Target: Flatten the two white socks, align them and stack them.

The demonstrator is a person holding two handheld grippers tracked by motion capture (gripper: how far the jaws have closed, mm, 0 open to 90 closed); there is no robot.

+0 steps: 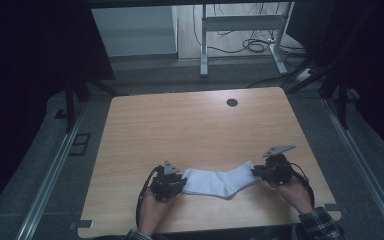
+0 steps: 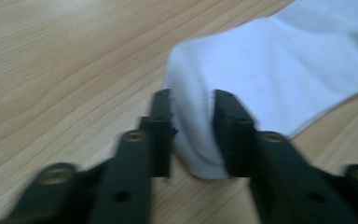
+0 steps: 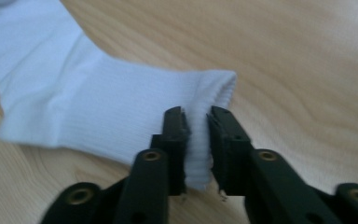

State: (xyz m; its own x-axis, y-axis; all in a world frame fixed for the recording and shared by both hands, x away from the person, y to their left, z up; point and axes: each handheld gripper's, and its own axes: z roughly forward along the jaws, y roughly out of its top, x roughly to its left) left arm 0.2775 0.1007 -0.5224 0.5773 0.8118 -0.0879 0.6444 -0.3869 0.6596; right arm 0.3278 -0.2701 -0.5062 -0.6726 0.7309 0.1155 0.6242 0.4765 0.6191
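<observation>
At the near edge of the wooden counter [image 1: 190, 130], a white ribbed cotton sock [image 1: 215, 181] lies stretched flat; left tool [image 2: 193, 135] and right tool [image 3: 196, 149], jaws parted, straddle its ends, apparently letting go.

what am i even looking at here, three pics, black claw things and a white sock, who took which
No robot here: a person holds a hand-held two-jaw gripper in each hand. The high view looks down from above the wooden table; the left gripper and the right gripper sit at opposite ends of a white sock lying flat. The other two pictures come from small cameras riding on the grippers, looking along their black jaws. The left gripper view shows the sock's smooth end between the jaws. The right gripper view shows the ribbed cuff between its jaws. Both pairs of jaws stand a little apart with the cloth loose between them, so the sock looks released, not clamped.
</observation>
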